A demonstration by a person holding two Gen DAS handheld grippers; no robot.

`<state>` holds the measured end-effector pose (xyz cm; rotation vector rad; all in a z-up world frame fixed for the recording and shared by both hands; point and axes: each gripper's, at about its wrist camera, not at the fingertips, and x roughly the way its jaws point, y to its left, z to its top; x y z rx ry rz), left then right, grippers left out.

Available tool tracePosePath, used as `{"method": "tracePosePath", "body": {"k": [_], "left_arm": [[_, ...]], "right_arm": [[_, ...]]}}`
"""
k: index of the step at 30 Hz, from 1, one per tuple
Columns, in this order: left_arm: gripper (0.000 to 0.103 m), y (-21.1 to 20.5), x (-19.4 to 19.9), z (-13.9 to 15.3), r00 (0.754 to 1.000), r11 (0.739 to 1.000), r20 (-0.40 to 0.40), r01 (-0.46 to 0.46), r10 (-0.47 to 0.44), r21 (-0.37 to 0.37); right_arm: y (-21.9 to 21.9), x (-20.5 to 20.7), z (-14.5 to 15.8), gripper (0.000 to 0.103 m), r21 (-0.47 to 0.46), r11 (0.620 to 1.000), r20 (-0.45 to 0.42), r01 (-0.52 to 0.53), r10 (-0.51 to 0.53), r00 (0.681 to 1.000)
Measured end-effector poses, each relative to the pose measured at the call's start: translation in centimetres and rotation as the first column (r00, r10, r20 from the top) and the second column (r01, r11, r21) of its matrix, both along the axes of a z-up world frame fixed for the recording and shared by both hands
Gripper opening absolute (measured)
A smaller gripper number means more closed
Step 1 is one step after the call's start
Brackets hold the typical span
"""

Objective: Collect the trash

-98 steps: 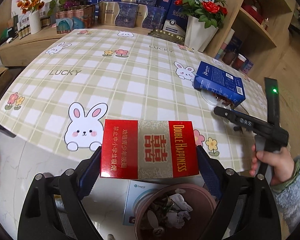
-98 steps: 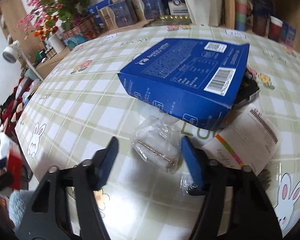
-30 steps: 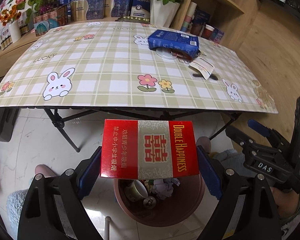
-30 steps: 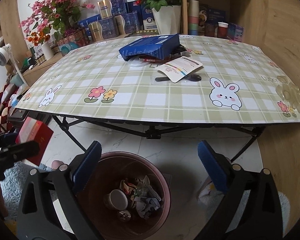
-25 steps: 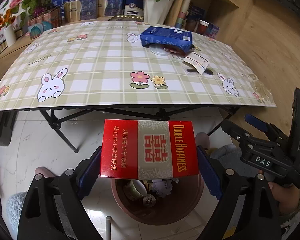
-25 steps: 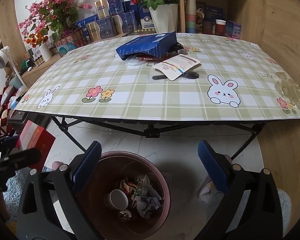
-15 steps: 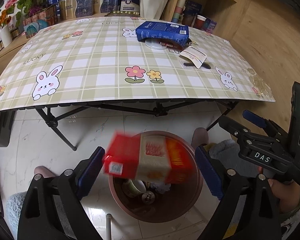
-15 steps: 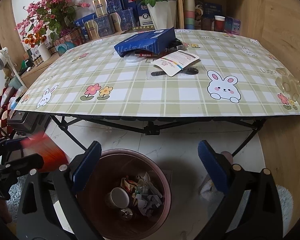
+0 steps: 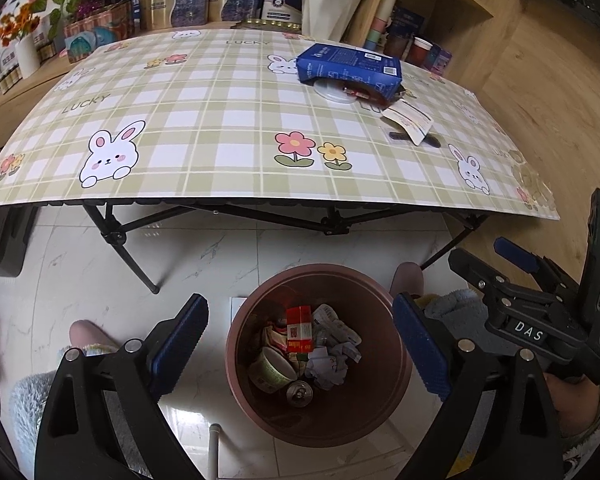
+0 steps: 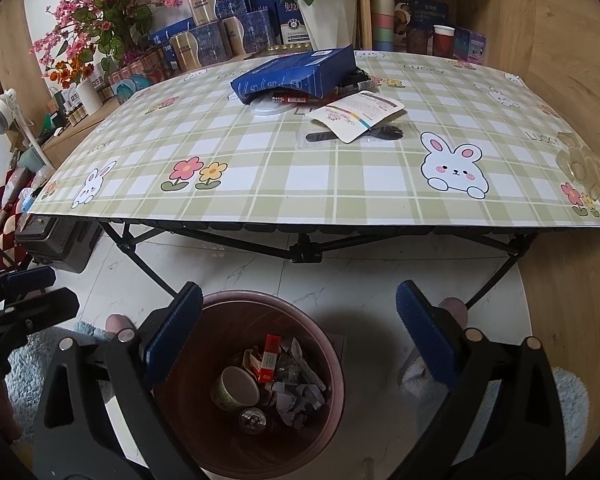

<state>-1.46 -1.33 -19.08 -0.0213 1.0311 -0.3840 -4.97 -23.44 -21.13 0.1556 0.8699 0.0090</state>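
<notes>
My left tongs hang spread and empty over the brown trash bin on the tiled floor, near the front edge of the desk. The red cigarette box lies inside the bin, tilted on end among crumpled paper, a paper cup and a drink can.

My right tongs are also spread wide with nothing between them, held above the same bin; from the right wrist view the box stands upright against the other rubbish. In the left wrist view the right tongs show at the right edge, gripped by a hand in a fluffy sleeve.

On the far right part of the checked, rabbit-print cloth, a blue carton rests tilted over a clear plastic lid and a small red wrapper. Just nearer lies a white printed pouch overlapping a black plastic utensil. A clear plastic tray sits at the desk's near right corner. Beyond the desk, a white pot of red roses and boxed goods stand along a wooden shelf.
</notes>
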Motion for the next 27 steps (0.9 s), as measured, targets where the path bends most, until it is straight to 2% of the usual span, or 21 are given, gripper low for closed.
{"method": "tracePosePath", "body": {"k": [10, 16, 19, 23, 27], "left_arm": [[0.091, 0.4, 0.6, -0.4, 1.000, 1.000, -0.017, -0.023, 0.023, -0.003], [0.091, 1.8, 2.2, 0.4, 0.997, 0.997, 0.029, -0.074, 0.074, 0.009], [0.091, 2.9, 3.6, 1.4, 0.992, 0.994, 0.071, -0.104, 0.102, 0.018], [0.091, 4.4, 6.0, 2.7, 0.982, 0.989, 0.121, -0.147, 0.145, 0.010], [0.091, 5.9, 8.6, 3.9, 0.968, 0.981, 0.158, -0.194, 0.193, -0.007]], "right_arm": [[0.0, 0.4, -0.5, 0.096, -0.010, 1.000, -0.023, -0.006, 0.005, 1.000], [0.5, 2.8, 0.7, 0.096, -0.133, 0.988, -0.017, -0.080, 0.078, 0.997], [0.6, 5.6, 1.6, 0.096, -0.207, 0.969, -0.019, -0.136, 0.135, 0.991], [0.8, 10.8, 3.5, 0.096, -0.331, 0.924, -0.004, -0.190, 0.200, 0.980], [2.2, 16.4, 4.4, 0.096, -0.458, 0.858, -0.011, -0.231, 0.255, 0.967]]}}
